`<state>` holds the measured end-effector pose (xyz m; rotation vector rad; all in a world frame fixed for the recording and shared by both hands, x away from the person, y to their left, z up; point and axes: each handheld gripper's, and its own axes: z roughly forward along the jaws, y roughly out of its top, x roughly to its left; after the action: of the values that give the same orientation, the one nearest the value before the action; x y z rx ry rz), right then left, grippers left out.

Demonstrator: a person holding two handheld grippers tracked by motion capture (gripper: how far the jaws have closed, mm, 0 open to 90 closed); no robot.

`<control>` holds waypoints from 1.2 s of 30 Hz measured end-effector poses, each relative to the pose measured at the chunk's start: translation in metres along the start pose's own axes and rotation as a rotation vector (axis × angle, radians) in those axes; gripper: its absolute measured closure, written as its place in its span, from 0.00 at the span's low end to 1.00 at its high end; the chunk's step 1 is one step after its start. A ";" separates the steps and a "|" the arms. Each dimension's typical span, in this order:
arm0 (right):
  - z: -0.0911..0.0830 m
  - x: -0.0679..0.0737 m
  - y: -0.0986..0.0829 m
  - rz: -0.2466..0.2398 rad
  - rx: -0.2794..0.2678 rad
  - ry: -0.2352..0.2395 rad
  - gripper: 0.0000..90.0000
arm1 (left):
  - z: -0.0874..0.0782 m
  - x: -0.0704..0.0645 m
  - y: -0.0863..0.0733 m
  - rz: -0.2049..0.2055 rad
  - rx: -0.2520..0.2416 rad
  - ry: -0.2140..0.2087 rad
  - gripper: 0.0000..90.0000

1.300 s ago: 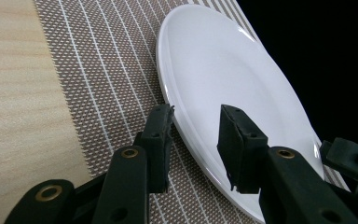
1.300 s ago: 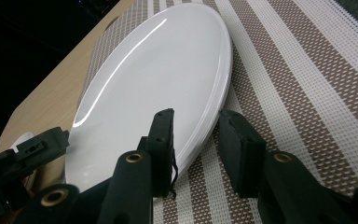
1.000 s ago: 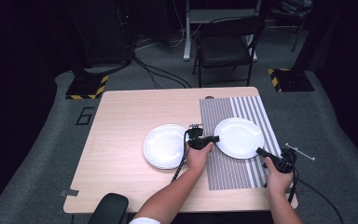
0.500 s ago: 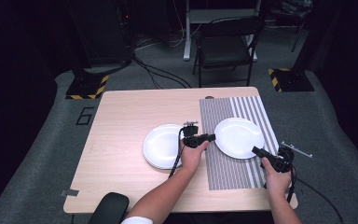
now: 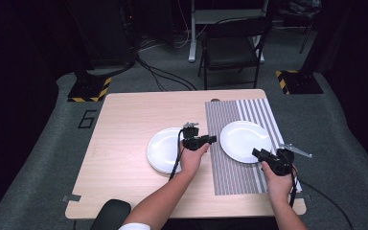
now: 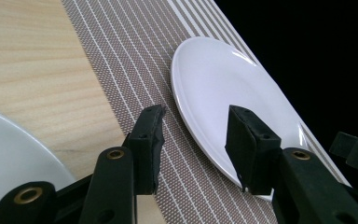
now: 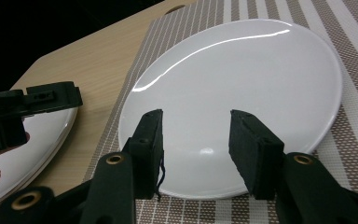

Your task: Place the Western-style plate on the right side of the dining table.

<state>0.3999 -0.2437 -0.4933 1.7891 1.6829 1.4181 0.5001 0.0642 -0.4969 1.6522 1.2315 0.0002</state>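
L gripper (image 5: 212, 139): jaws apart, empty, over the bare wood betw. the two plates, pointing at the mat plate.
R gripper (image 5: 258, 153): jaws apart, empty, at that plate's near rim.
Mat plate (image 5: 245, 141): white, flat on striped placemat (image 5: 230, 167), R half of table (image 5: 124, 124).
2nd plate (image 5: 165, 150): white, on bare wood, under L hand (image 5: 192, 158).

Parted jaws of the right hand-held gripper (image 7: 196, 140) over white plate (image 7: 242, 93) on striped placemat (image 7: 349, 135).
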 end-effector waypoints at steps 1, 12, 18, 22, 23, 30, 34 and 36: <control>0.001 0.001 0.000 -0.002 0.003 0.006 0.61 | -0.002 0.000 0.000 0.000 0.004 0.001 0.62; 0.007 0.018 0.002 -0.039 0.013 0.053 0.61 | -0.027 0.011 0.003 0.012 -0.009 0.012 0.61; 0.009 0.029 0.003 -0.062 0.020 0.073 0.60 | -0.045 0.025 0.005 -0.023 -0.033 0.036 0.61; 0.015 0.037 0.003 -0.081 0.032 0.089 0.60 | -0.057 0.033 0.006 -0.005 -0.037 0.054 0.61; 0.015 0.037 0.003 -0.081 0.032 0.089 0.60 | -0.059 0.033 0.005 -0.009 -0.040 0.058 0.61; 0.028 0.056 0.003 -0.137 0.091 0.124 0.61 | -0.088 0.052 0.004 -0.006 -0.036 0.073 0.60; 0.030 0.064 0.004 -0.161 0.101 0.146 0.61 | -0.106 0.060 0.003 0.017 -0.033 0.088 0.60; 0.030 0.068 0.005 -0.174 0.107 0.155 0.61 | -0.114 0.065 0.002 0.015 -0.037 0.095 0.60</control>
<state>0.4144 -0.1737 -0.4742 1.5749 1.9742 1.4470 0.4718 0.1904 -0.4762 1.6451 1.2828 0.1109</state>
